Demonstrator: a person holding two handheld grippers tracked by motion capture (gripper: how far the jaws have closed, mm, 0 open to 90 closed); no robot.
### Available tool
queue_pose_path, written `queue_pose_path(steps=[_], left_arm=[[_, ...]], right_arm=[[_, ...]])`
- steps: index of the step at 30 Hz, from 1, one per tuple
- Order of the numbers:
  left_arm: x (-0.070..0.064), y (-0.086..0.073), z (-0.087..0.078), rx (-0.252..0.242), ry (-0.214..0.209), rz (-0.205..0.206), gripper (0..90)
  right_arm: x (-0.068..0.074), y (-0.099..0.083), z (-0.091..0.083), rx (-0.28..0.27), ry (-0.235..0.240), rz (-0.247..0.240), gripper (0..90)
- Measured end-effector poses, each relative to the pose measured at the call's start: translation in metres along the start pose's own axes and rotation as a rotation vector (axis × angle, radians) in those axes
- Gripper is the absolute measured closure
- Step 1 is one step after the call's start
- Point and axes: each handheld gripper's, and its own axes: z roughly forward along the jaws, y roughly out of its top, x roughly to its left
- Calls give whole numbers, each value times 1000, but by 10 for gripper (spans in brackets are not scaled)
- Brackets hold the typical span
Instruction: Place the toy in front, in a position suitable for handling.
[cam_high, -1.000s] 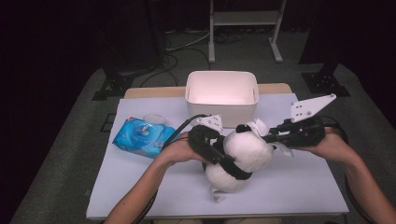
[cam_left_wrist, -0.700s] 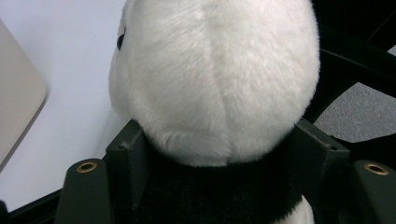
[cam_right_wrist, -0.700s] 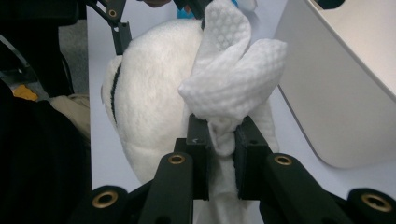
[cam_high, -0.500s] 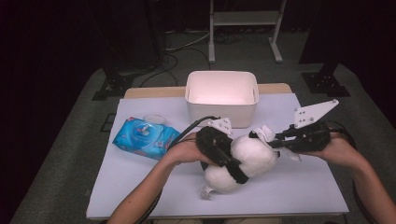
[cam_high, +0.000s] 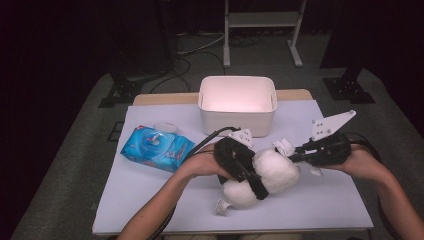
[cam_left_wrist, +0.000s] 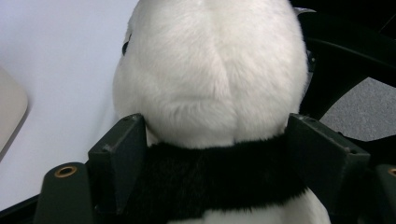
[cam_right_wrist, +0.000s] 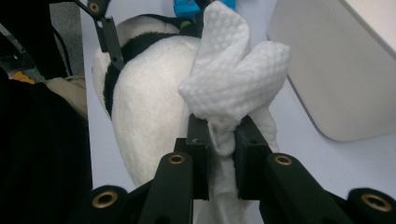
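Right gripper view: wipe (cam_right_wrist: 233, 88) pinched in right tongs (cam_right_wrist: 218, 135).

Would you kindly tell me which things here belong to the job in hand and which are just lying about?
In use:
- plush toy, clamped by left gripper
- white wipe, pinched in right gripper, against the toy

Lying about:
- white bin
- blue wipes pack

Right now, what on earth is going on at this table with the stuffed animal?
A person is wiping a plush toy. The left tongs clamp it around its black band, holding it on the white table. The right tongs pinch a bunched white wipe pressed against the toy's side. A blue wipes pack and a white bin sit behind.
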Motion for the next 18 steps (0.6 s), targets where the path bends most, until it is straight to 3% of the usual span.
queue_pose_path(steps=[8, 18], left_arm=[[-4, -5, -8, 10, 29, 12, 184], [-3, -10, -14, 25, 51, -6, 160]], right_arm=[[-3, -15, 5, -1, 17, 35, 781], [-5, -35, 15, -2, 40, 94, 783]])
